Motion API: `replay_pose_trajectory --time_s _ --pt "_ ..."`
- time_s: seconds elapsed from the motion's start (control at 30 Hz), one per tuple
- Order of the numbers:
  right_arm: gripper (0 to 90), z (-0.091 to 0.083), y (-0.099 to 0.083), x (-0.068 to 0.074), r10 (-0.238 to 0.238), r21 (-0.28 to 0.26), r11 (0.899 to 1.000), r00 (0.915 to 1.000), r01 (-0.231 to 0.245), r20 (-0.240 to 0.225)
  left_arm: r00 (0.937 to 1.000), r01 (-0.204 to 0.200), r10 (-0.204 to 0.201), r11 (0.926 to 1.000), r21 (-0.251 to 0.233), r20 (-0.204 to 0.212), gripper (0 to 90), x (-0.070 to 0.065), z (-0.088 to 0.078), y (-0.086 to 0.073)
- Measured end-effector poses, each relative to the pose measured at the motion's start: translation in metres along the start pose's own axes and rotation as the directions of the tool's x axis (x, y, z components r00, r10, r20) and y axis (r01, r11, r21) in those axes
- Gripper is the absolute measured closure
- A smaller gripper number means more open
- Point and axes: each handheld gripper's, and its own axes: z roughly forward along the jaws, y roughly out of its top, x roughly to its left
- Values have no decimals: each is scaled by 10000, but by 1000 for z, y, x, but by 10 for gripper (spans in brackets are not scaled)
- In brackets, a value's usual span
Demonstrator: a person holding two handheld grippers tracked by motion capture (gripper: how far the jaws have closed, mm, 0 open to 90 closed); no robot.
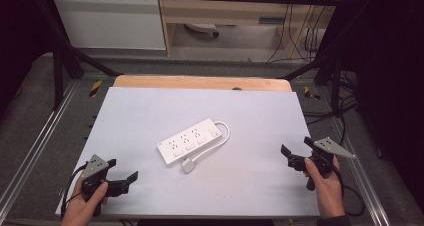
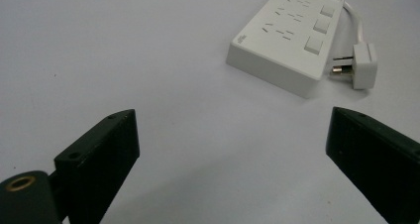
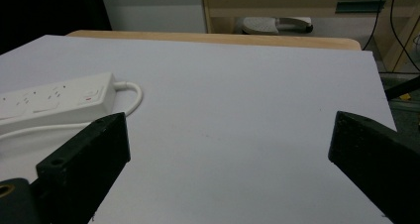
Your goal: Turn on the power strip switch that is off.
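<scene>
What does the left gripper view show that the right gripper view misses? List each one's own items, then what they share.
Left gripper view alone: the plug with its metal prongs, lying beside the strip's near end, and all three switch buttons.

Right gripper view alone: the table's wooden far edge, the shelf and cables behind it.

Both: the white power strip and its cord on the white tabletop, and a pair of black jaws standing wide apart, holding nothing.
</scene>
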Motion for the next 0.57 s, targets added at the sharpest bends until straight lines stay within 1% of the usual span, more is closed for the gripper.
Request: replay_pose_trajectory --time_s 0.13,0.23,0.37,0.43,0.47,0.57 --pt "29 -1 -7 -3 -10 76 10000 10000 9 52 10000 37 -37 10000 -4 -3 63 0 0 0" --pt "31 0 -14 -3 -101 309 9995 9999 97 116 10000 48 -48 10000 -14 -2 63 0 0 0" --pt "31 4 -23 -2 -60 612 9981 10000 59 17 10000 58 -58 10000 -7 11 63 1 -1 0" --pt "31 8 -26 0 -150 899 9958 9998 158 -88 10000 81 -81 10000 -9 6 63 1 0 0" --pt "31 11 -28 2 -116 1054 9943 9999 129 -127 10000 94 -94 10000 -8 14 63 1 -1 0" --pt "29 23 -33 6 -215 1772 9839 9997 228 -95 10000 75 -75 10000 -7 17 63 1 0 0"
